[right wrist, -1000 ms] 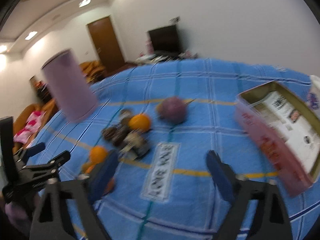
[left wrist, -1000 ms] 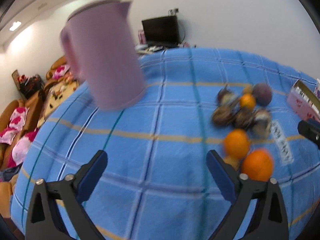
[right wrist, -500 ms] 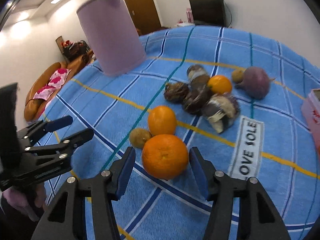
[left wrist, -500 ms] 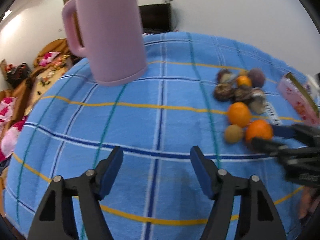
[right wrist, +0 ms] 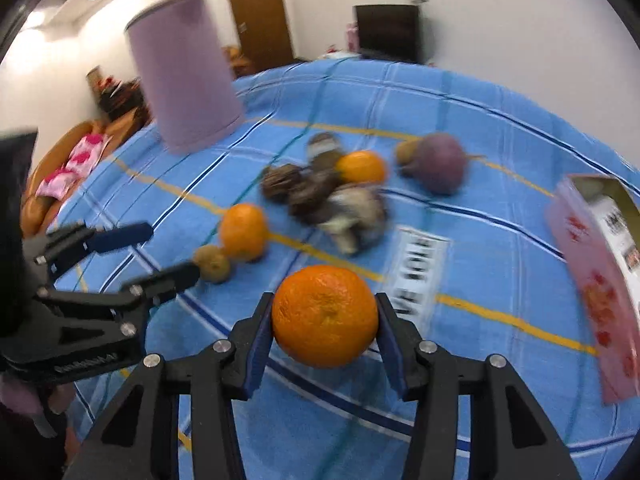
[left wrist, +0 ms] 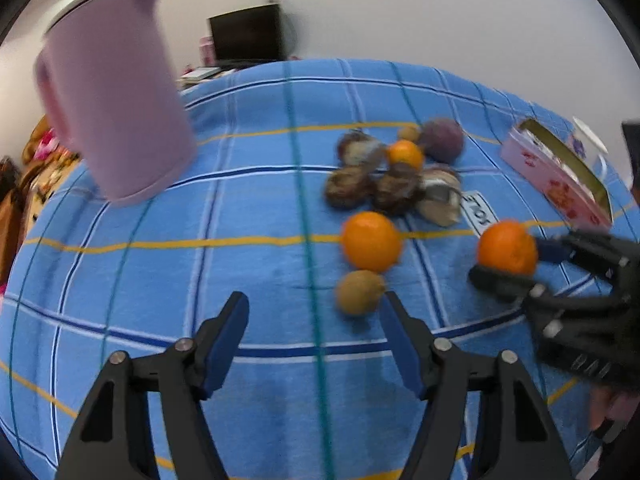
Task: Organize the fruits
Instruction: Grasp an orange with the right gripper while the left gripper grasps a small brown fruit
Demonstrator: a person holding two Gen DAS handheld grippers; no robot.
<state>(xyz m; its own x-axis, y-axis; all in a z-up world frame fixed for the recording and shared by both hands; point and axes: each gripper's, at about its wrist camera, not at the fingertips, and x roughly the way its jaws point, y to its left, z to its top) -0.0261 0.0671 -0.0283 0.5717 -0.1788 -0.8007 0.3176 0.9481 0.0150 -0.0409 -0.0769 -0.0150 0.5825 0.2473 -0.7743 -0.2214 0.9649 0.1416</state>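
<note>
One large dimpled orange (right wrist: 325,314) between the closing right gripper (right wrist: 324,334) pads, left gripper (left wrist: 314,342) closing on nothing, kiwi (left wrist: 359,292) just ahead.

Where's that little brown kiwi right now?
The kiwi lies on the blue cloth, just ahead of the left gripper, beside an orange.
</note>
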